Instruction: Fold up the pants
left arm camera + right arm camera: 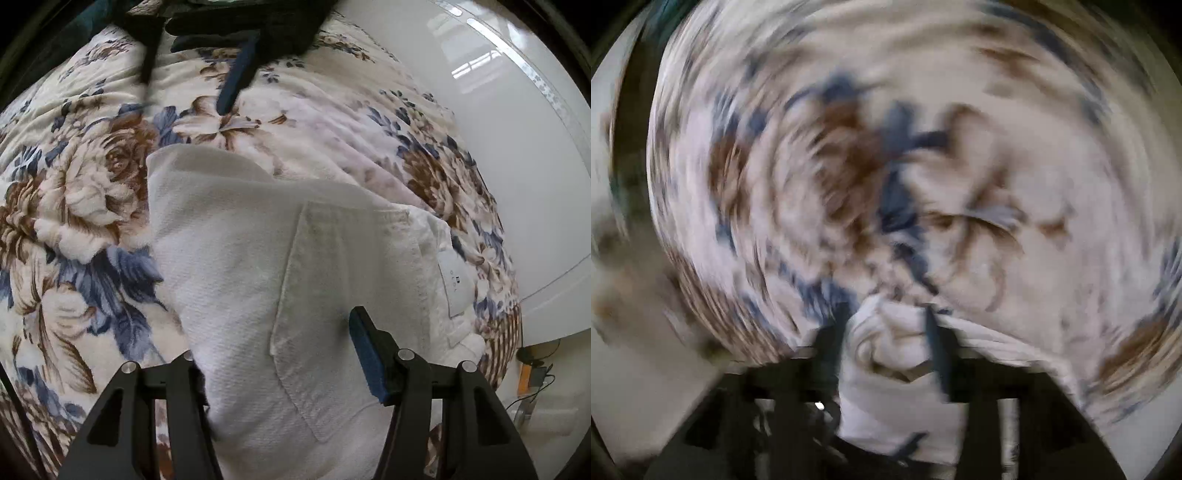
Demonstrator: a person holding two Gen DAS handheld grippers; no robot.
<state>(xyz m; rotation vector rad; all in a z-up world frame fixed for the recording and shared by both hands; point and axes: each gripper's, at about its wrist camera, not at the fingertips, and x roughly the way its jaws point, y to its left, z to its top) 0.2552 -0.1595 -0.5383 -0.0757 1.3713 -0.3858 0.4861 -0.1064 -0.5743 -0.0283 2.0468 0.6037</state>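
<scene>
White pants (258, 266) lie folded on a floral blanket (85, 184), back pocket (343, 302) facing up. My left gripper (273, 350) is open, its fingers straddling the near end of the pants, the left finger partly under the cloth edge. My right gripper shows at the top of the left wrist view (192, 85), over the blanket beyond the pants. The right wrist view is motion-blurred; there my right gripper (886, 339) is shut on a bunched piece of white pants fabric (897, 354) above the blanket.
A white glossy wall or cabinet side (517, 147) runs along the right of the bed. Cables and a small orange object (532, 373) lie on the floor at lower right. A label (454, 284) shows at the pants' waistband.
</scene>
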